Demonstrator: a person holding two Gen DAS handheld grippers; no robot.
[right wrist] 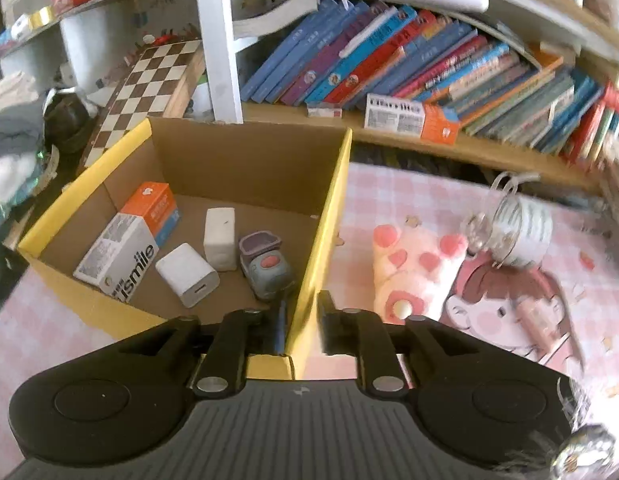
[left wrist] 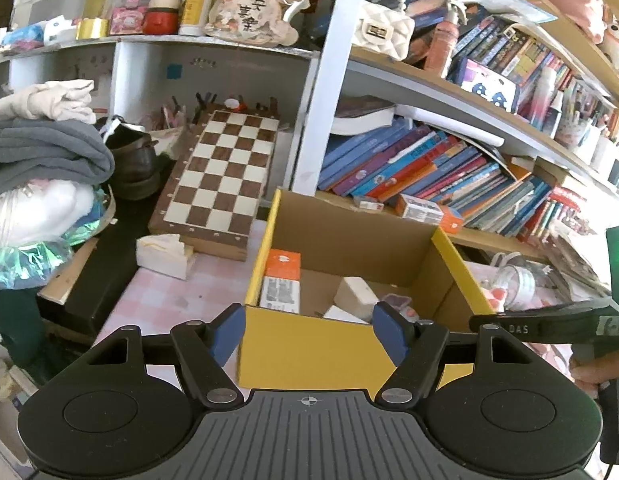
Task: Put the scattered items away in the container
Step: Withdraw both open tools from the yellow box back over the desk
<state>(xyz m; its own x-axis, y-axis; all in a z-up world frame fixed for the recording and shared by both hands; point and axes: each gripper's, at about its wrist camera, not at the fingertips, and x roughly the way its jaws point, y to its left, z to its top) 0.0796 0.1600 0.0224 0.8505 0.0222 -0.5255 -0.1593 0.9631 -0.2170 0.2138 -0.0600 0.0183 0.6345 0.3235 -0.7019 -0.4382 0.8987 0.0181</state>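
A: How much is already in the yellow-sided open cardboard box point(right wrist: 329, 184)?

B: Four things, by the right wrist view: the long white-and-orange toothbrush carton point(right wrist: 127, 246) lying along the wall at about nine o'clock, two white plastic charger cubes point(right wrist: 187, 274) (one flat, one standing just behind it), and a small grey toy car with a lilac roof point(right wrist: 265, 266) at roughly five o'clock on the box floor, near the right wall.

A: And what's left out?

B: On the pink checked tablecloth point(right wrist: 389, 200), off toward three o'clock of the box, a white plush paw with pink pads point(right wrist: 413, 276) and, just beyond it at one o'clock, a clear glass jar with a wire clasp point(right wrist: 517, 228) lying on its side. I'd judge the job better than half done, with those two to go, if they count as the scattered items.

A: The grippers?

B: The right gripper point(right wrist: 299, 320) has its jaws pinched on the box's right wall, one pad inside and one outside. The left gripper point(left wrist: 309, 334) stands wide apart and empty, hovering over the near wall at six o'clock (nothing between its blue pads point(left wrist: 229, 334)).

A: So the box is being steadied or shifted?

B: That's my guess; the pictures don't settle which.
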